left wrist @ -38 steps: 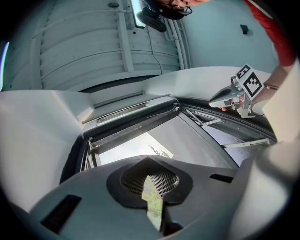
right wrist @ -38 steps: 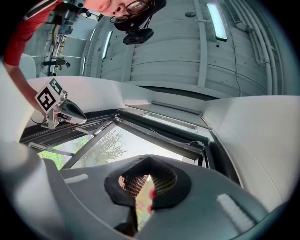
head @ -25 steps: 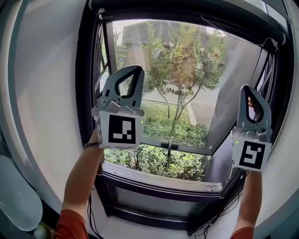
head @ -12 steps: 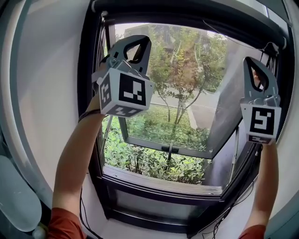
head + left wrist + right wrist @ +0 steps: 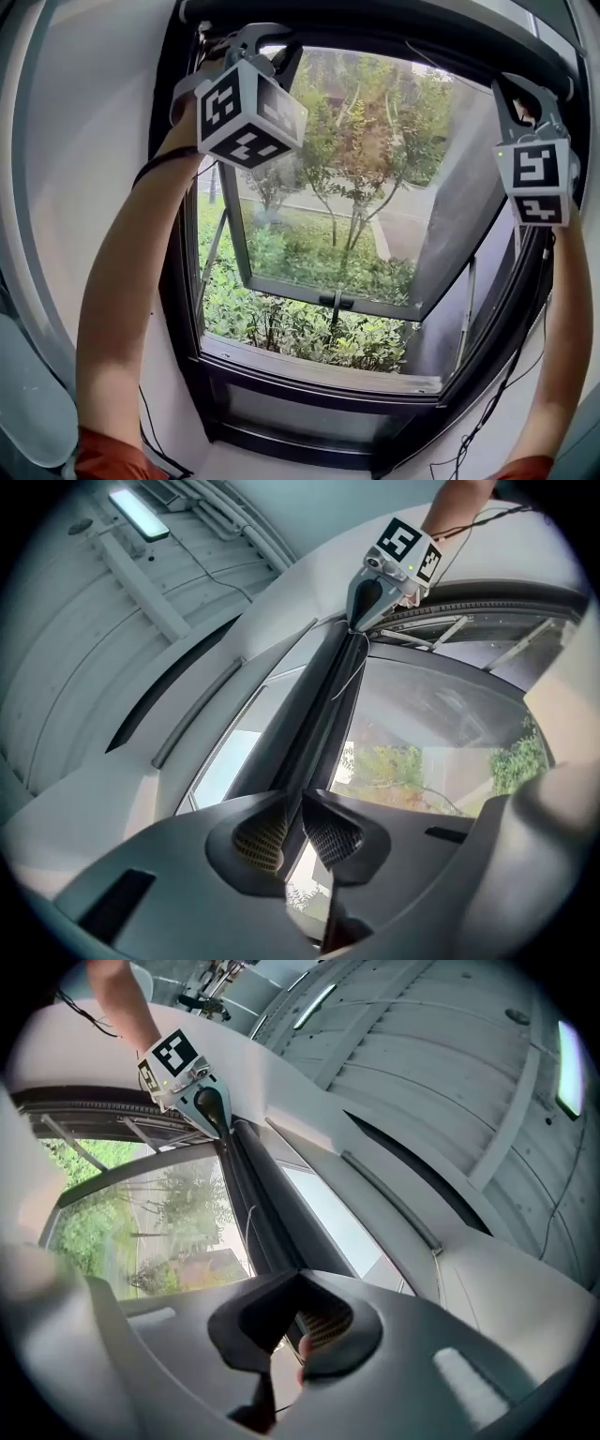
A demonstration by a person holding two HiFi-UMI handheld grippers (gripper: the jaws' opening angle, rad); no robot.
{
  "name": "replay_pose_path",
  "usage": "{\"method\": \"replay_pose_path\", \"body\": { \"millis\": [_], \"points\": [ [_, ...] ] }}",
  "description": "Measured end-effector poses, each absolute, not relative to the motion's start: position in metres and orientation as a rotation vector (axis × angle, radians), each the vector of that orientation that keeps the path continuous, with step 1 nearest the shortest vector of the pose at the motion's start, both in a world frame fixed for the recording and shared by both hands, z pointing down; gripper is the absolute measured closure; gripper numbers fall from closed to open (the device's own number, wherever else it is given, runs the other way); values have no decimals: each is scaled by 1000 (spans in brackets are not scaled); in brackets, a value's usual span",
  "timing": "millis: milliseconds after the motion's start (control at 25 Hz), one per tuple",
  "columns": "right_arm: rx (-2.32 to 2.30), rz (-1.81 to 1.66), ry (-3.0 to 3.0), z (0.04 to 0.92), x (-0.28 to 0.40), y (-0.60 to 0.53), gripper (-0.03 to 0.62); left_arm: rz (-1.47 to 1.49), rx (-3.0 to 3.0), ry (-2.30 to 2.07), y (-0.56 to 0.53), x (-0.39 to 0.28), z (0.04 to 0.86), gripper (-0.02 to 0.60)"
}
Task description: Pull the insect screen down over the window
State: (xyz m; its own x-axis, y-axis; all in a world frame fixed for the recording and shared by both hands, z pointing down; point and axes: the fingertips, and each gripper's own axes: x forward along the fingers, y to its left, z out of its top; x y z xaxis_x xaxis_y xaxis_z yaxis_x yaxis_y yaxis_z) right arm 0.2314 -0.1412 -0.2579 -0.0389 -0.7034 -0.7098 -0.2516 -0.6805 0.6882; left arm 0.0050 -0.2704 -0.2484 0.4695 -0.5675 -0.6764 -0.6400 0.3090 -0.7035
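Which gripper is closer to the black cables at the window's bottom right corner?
Right. The right gripper is high on the window frame's right side, above the cables. The left gripper, jaws just opening with nothing between them, is at the top left corner.

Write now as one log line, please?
left gripper: fingers just opening, nothing pinched | right gripper: fingers shut | both at top bar | window uncovered
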Motion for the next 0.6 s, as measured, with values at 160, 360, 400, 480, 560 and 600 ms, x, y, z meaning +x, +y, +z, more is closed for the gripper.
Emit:
{"method": "replay_pose_path", "body": {
  "millis": [160, 360, 400, 480, 560, 600],
  "points": [
    [1868, -1694, -906, -270, 247, -148, 583, -7, -1303, 1186, -278, 2, -263, 526],
    [1841, -1584, -853, -273, 267, -159, 548, -119, -1282, 1178, -289, -1, -275, 500],
    [1831, -1572, -845, -274, 269, -160, 548, -143, -1273, 1172, -291, -1, -276, 497],
    [1806, -1544, -829, -274, 276, -164, 548, -186, -1251, 1164, -295, -1, -278, 492],
    [1786, -1524, -819, -275, 280, -167, 549, -217, -1242, 1160, -299, -3, -280, 492],
    [1777, -1524, -815, -277, 279, -167, 549, -228, -1243, 1160, -302, -4, -281, 491]
  ]
}}
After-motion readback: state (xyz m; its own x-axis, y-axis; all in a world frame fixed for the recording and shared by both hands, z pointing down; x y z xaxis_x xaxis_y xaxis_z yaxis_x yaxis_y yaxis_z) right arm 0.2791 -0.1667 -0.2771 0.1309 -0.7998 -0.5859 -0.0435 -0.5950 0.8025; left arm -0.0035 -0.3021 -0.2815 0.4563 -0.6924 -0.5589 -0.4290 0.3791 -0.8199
